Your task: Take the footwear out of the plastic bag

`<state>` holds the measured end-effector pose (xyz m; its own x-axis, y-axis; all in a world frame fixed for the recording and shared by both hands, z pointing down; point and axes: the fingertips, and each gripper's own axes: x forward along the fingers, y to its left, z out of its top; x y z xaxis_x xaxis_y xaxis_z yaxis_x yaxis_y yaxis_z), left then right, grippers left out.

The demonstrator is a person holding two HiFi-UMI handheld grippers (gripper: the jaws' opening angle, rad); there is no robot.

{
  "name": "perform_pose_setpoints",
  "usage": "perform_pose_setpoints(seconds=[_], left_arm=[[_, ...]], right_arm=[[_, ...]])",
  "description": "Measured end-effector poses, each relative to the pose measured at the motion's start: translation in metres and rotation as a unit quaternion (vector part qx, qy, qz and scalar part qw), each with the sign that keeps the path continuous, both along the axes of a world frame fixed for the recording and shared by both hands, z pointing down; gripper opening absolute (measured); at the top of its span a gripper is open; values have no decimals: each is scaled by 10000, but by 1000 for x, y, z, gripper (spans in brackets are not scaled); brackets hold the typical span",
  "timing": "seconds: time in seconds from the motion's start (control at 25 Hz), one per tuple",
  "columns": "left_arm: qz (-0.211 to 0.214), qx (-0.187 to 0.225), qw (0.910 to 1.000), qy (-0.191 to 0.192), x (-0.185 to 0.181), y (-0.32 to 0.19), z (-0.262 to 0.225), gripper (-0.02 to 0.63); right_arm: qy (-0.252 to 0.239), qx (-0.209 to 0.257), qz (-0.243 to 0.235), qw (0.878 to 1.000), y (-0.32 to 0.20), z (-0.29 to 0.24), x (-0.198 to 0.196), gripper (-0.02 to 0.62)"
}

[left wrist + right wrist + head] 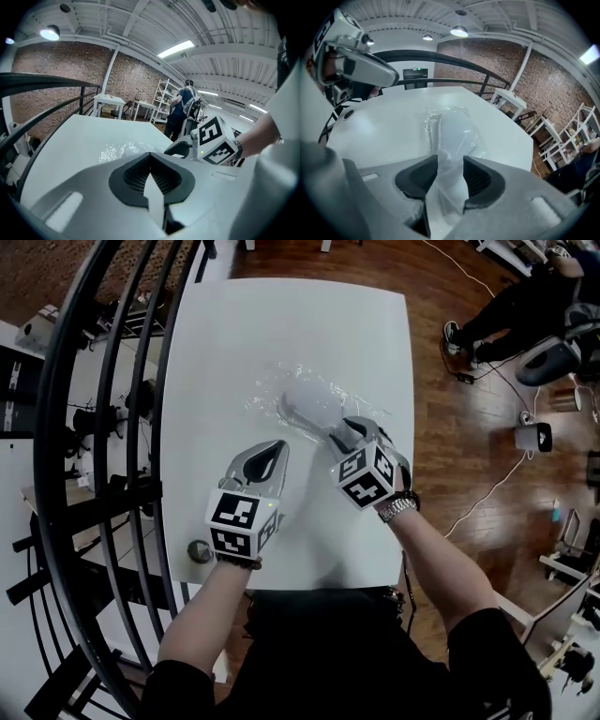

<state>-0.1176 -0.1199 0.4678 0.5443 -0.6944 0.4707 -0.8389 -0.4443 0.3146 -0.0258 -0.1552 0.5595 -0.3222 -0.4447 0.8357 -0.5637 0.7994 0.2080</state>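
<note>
A white shoe [314,404] lies inside a clear plastic bag [272,390] in the middle of the white table [281,324]. My right gripper [339,435] is at the bag's near end. Its jaws stand apart in the right gripper view, with crinkled bag film [449,180] running up between them and the shoe [452,129] just beyond. My left gripper [277,448] hovers over bare table to the left of the bag, shut with nothing in it. In the left gripper view the bag [123,150] lies ahead past the closed jaws, with the right gripper [180,149] at its right.
A black curved railing [103,427] runs along the table's left side. A small round metal piece [199,550] sits by the near left corner. On the wood floor to the right are cables, a white device [532,437] and a seated person [525,306].
</note>
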Motion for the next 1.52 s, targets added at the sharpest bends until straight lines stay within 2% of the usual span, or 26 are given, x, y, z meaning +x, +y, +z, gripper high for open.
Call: perform_pose_setpoints(seconds=[0.4, 0.48, 0.6, 0.68, 0.76, 0.88, 1.12, 1.32, 1.52], left_arm=[[-459, -261, 9979, -374, -36, 3, 13, 15], [-483, -485, 9974, -218, -40, 9, 25, 17], [-497, -855, 9951, 41, -41, 20, 43, 59], [-487, -985, 9939, 19, -41, 24, 51, 78], [-450, -1050, 9934, -65, -40, 23, 56, 97], [-418, -1042, 9936, -137, -44, 18, 60, 98], [-366, -1082, 9932, -232, -53, 20, 64, 98], [-302, -1042, 9938, -244, -52, 11, 62, 98], [-33, -1183, 9927, -233, -49, 11, 70, 103]], right_arm=[[-154, -330, -589, 9976, 46, 0, 31, 160], [-221, -391, -689, 9966, 52, 1, 35, 160], [-347, -438, -813, 9951, 59, -1, 41, 160], [-532, -501, -777, 9943, 60, -8, 46, 160], [-943, -562, -537, 9925, 54, -26, 42, 183], [-1322, -381, -467, 9894, 37, -51, 11, 193], [-1084, -433, -1242, 9854, 45, -25, -63, 198], [-410, -668, -1578, 9844, 54, 7, -66, 196], [-380, -601, -1668, 9834, 62, 2, -60, 124]])
